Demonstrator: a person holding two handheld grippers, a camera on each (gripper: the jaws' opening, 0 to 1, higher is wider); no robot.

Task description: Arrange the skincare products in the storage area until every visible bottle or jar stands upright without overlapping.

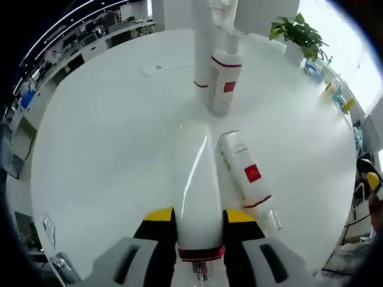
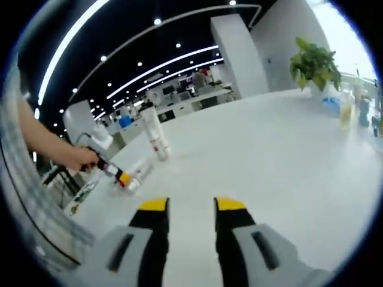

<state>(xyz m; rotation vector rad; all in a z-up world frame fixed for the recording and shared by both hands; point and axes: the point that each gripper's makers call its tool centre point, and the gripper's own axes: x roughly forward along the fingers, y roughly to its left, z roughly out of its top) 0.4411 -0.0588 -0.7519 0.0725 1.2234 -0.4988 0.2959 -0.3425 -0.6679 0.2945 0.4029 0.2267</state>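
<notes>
The left tongs point(image 1: 200, 224) clamp a white lotion bottle point(image 1: 199, 203) lying on the worktop point(image 1: 108, 149), likely to stand it beside the upright bottles point(image 1: 224, 81). A second lying bottle point(image 1: 245, 173) waits alongside. The right tongs point(image 2: 190, 212) hang apart, empty, keeping clear.

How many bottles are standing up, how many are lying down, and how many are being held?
Standing up: 2, the tall bottle and the shorter bottle
Lying down: 1, the lying bottle
Held: 1, the held bottle, in the left gripper
Total: 4 bottles

Grey gripper point(image 2: 188, 206) bodies, black jaws, yellow tips
</notes>
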